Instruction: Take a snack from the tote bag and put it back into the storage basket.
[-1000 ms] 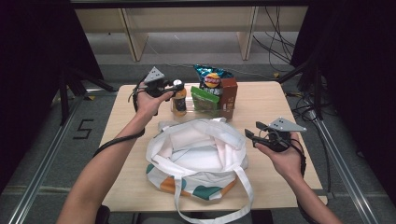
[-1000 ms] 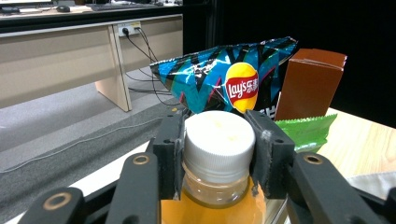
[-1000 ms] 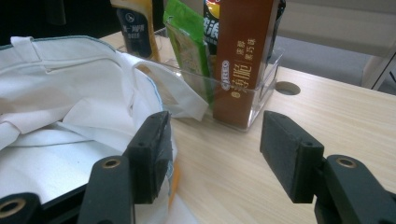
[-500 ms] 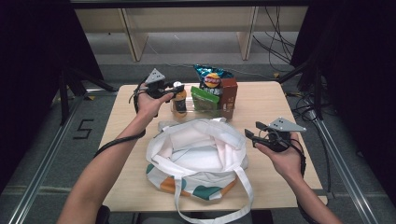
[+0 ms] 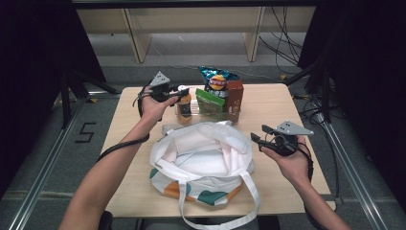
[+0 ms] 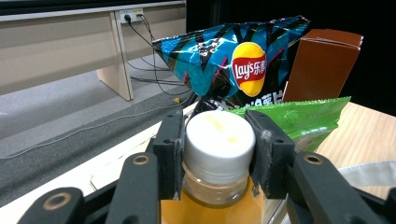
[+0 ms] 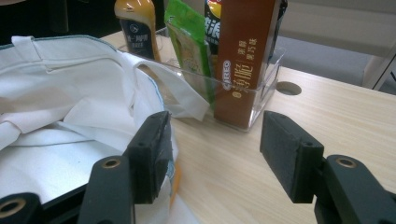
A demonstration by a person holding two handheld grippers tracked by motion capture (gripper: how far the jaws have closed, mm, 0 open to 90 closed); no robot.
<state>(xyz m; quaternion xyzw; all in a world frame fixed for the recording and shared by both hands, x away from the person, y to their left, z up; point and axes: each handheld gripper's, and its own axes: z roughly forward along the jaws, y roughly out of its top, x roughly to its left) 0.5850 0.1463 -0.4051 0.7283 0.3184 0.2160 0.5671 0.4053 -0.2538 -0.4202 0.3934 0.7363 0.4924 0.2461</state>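
Gripping the white cap of the bottle (image 6: pixel 218 154), the left gripper (image 6: pixel 218 149) has its two black pads pressed against either side of it; the bottle holds an orange-yellow drink and stands upright at the left end of the clear plastic bin (image 7: pixel 261 100), at the far side of the table (image 5: pixel 268 103). One bottle, one chip bag, one green packet and one brown box stand in that bin. The chip bag (image 6: pixel 233 58) is blue and black and bears the red and yellow Lay's badge with Chinese characters beside it. The brown box (image 7: pixel 243 51) reads OREO sideways, with Chinese writing next to it. The green packet (image 7: pixel 187 44) has print too small to read, as does the bottle's dark label. The right gripper (image 7: pixel 212 156) hovers just beside the single white tote bag (image 5: pixel 203 158), jaws apart with nothing between them. A floor marking left of the table reads 5.
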